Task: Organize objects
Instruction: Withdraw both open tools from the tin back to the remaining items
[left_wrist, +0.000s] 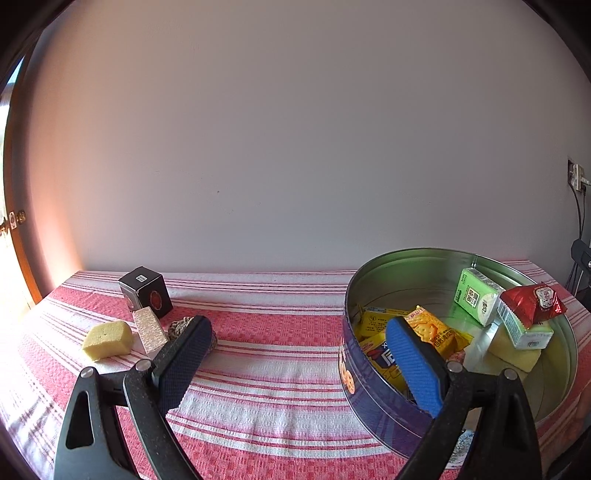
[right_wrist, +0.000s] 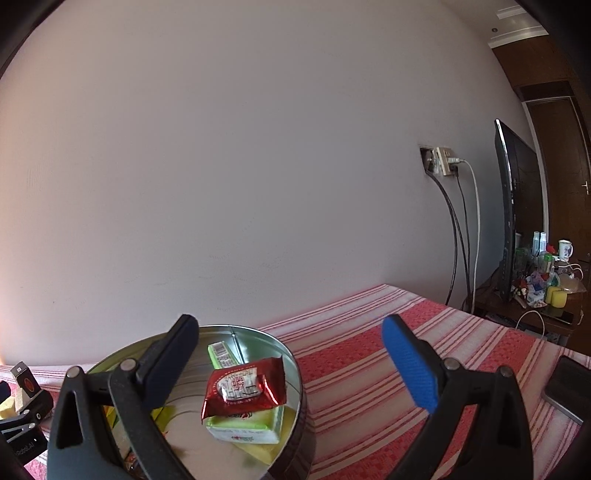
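Red-and-white striped cloth, purple tin (silver inside), red packet, yellow sponge

A red-striped cloth meets a pale wall with a cabled socket beside a dark monitor.

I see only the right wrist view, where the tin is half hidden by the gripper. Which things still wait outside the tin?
Observer: On the cloth left of the tin, the left wrist view shows a yellow sponge, a black box and a small pale box.
Operator: Is the left gripper holding one of them?
Observer: No, the left gripper is open and empty.
Operator: What lies in the tin's hidden left part?
Observer: Yellow snack packets, leaning on the near wall.
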